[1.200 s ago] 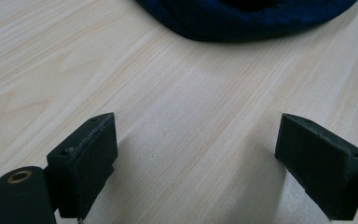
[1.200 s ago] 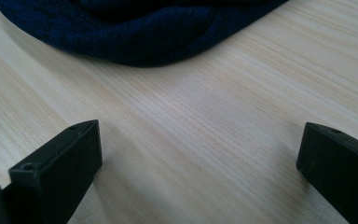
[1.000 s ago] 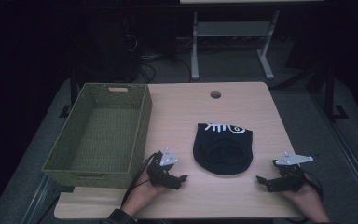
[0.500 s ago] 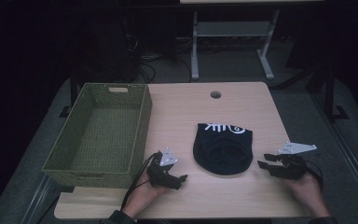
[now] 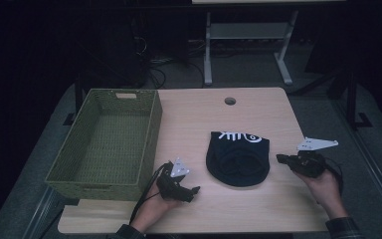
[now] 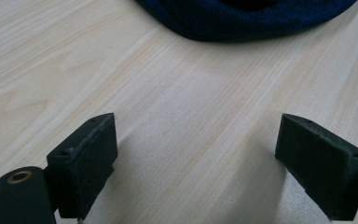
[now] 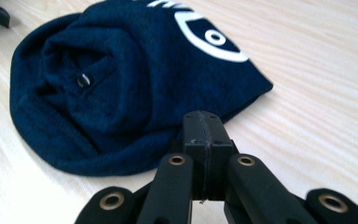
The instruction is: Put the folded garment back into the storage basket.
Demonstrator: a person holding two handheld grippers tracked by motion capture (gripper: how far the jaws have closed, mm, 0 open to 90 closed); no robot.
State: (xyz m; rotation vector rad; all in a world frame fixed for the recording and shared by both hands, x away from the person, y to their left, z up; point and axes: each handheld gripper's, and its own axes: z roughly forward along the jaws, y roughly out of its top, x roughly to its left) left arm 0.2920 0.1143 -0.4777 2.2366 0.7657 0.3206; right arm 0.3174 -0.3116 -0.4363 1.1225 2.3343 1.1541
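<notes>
Dark navy beanie lies mid-table, right of the green wicker basket; white print on it, not legible. Right gripper just right of the beanie, jaws just closed, pads pressed together on nothing. Left gripper left of the beanie, jaws spread, bare table between. Beanie top cut off in left gripper view.

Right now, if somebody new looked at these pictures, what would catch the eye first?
Probably the dark navy knitted cap with a white printed logo, lying flat on the pale wooden table between the two grippers. Next, the empty green woven basket at the table's left edge. The right gripper has just closed on nothing, beside the cap.
</notes>
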